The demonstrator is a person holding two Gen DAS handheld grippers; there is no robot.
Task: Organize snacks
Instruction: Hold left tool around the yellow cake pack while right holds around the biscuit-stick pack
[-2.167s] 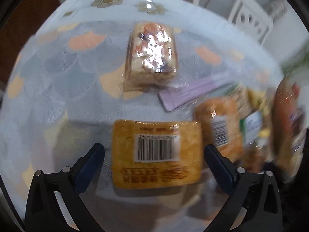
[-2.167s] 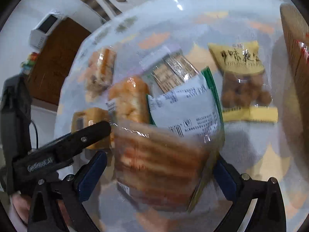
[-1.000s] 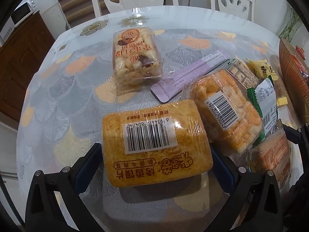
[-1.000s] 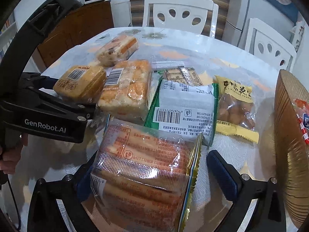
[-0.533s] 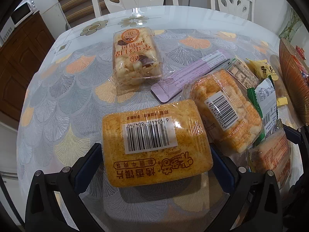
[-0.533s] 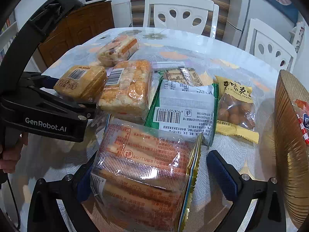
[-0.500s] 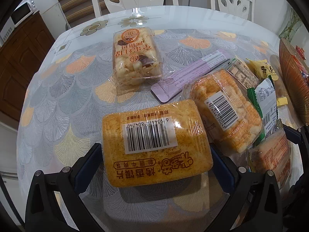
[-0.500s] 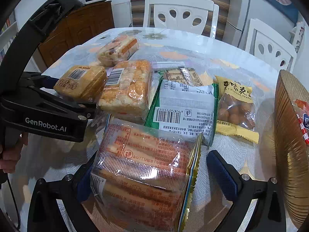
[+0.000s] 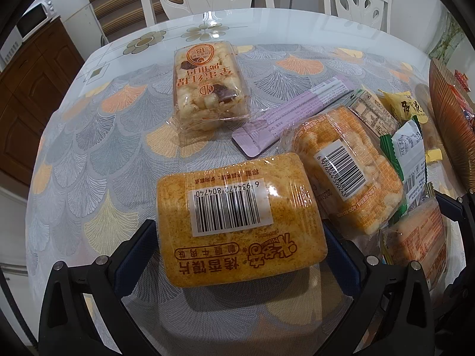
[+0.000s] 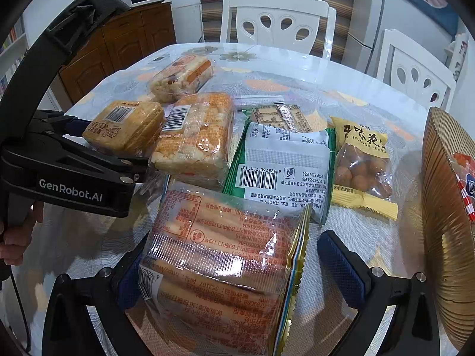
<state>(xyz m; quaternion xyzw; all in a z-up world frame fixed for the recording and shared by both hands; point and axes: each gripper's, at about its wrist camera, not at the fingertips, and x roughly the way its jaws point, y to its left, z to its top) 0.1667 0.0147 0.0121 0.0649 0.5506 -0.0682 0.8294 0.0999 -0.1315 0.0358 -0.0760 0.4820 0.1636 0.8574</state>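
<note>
Lower frame: left gripper (image 9: pixel 237 234) clamped on toasted-bun pack (image 9: pixel 237 222); right gripper (image 10: pixel 237 264) seemingly holding biscuit-stick pack (image 10: pixel 225 255), gap beside one pad. Best lifted level.

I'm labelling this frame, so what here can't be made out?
- Basket contents: right wrist view, rim and frame edge hide all but a red wrapper.
- Biscuit pack: near end hidden, bottom edge.
- Left hand-held gripper: pad contact with the orange cake pack hidden by the pack.
- Purple sachet: print too small.

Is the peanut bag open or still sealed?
Sealed, it seems. The peanut bag lies flat on the table, crimped bottom edge unbroken, nothing spilled.
</note>
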